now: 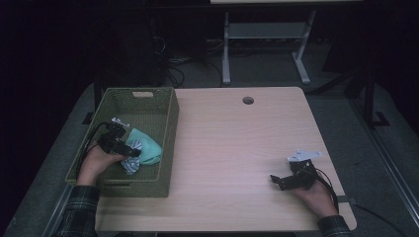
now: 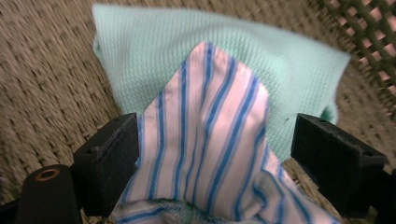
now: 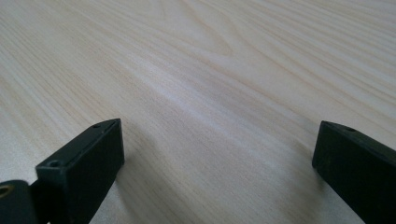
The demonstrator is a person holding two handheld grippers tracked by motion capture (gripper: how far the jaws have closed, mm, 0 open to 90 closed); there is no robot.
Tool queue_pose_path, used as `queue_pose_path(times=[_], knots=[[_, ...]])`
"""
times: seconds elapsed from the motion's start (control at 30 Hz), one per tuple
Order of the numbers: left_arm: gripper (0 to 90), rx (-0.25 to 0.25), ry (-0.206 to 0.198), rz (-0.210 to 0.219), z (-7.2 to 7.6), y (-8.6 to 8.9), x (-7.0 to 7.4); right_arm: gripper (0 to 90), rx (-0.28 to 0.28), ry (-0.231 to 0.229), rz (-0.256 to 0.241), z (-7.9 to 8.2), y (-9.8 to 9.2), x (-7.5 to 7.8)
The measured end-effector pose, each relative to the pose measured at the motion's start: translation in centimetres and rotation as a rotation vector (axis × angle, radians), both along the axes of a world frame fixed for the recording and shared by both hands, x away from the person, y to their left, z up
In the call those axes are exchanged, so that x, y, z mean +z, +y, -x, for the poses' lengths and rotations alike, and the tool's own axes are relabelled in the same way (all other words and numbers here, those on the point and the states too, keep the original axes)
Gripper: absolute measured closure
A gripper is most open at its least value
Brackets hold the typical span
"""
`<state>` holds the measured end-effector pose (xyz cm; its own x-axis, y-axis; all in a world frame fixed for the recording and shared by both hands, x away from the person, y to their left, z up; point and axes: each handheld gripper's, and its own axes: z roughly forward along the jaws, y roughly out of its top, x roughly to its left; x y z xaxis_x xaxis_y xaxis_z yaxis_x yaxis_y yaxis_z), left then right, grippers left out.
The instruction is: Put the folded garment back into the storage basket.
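Observation:
A green woven basket (image 1: 169,118) stands at the table's left edge. Inside it lie a mint-green cloth (image 1: 149,144) and a white cloth with blue stripes (image 1: 131,165). My left gripper (image 1: 129,151) is down in the basket, open. In the left gripper view the striped cloth (image 2: 210,140) rises between the jaws of the left gripper (image 2: 217,133), over the mint cloth (image 2: 154,51). The cloth brushes one jaw and stands apart from the other. My right gripper (image 1: 277,180) rests open on the table (image 1: 232,138) at the front right. Bare wood (image 3: 210,56) lies between the jaws of the right gripper (image 3: 215,140).
A round cable hole (image 1: 248,100) sits near the table's far edge. The basket's woven floor (image 2: 42,70) and lattice wall (image 2: 369,28) surround the cloths. Beyond the table stand a white desk frame (image 1: 226,54) and cables on a dark floor.

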<state>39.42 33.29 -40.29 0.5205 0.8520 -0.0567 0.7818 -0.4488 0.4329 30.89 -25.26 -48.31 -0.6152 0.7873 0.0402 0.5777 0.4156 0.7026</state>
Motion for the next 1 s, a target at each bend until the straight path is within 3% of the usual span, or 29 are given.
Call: queue_pose_path(times=[0.2, 0.5, 0.63, 1.0], knots=[[14.8, 0.005, -0.061, 0.047, 0.5, -0.3, 2.1, 1.8, 0.0, 0.001, 0.0, 0.0, 0.0, 0.0], [14.8, -0.034, -0.142, 0.101, 1.4, -1.7, 4.9, 1.8, 0.0, 0.0, 0.0, 0.0, 0.0, 0.0], [14.8, -0.043, -0.162, 0.107, 1.6, -2.5, 5.6, 1.8, 0.0, 0.0, 0.0, 0.0, 0.0, 0.0], [14.9, -0.099, -0.222, 0.18, 2.4, -5.6, 7.3, 1.9, 0.0, 0.0, 0.0, 0.0, 0.0, 0.0]])
